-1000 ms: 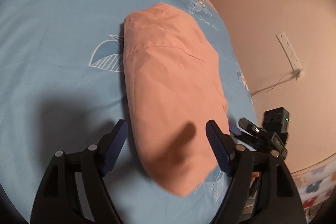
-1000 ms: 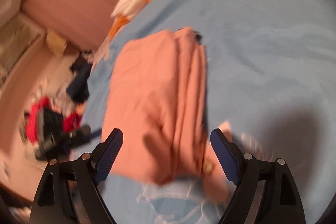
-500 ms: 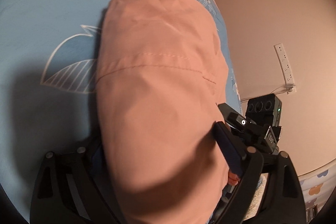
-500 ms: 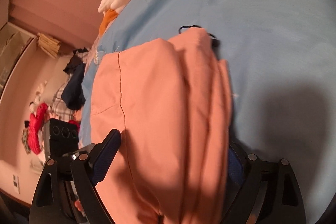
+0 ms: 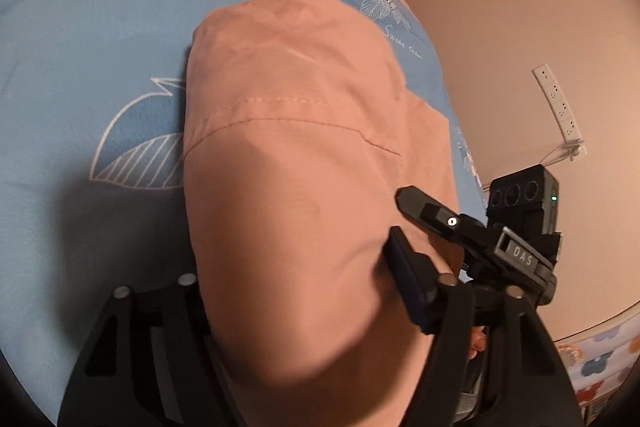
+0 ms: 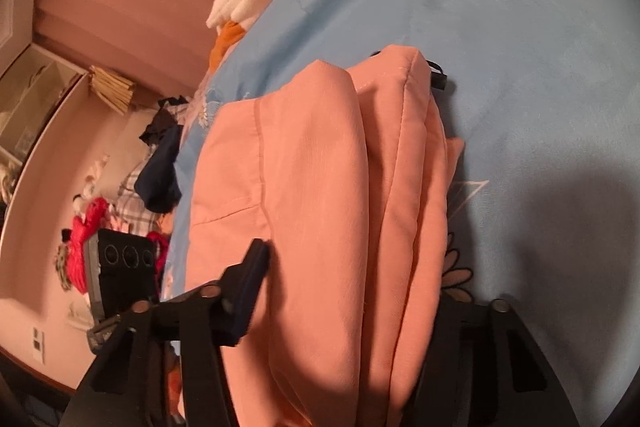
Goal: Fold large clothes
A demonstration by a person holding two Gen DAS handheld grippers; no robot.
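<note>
On the blue bed (image 5: 80, 27), folded pink garment (image 5: 288, 167) lies between both grippers — left (image 5: 304, 291), right (image 6: 352, 291) — jaws closing around its near ends. Best squeeze evenly — keep layers stacked.

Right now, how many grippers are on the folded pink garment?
2. The left gripper straddles one end of the pink garment; the right gripper straddles its stacked folds, both closing. One finger of each is hidden.

A salmon-pink garment (image 5: 304, 187) lies on a light-blue sheet (image 5: 92, 27) printed with white leaf outlines, at nine o'clock.
</note>
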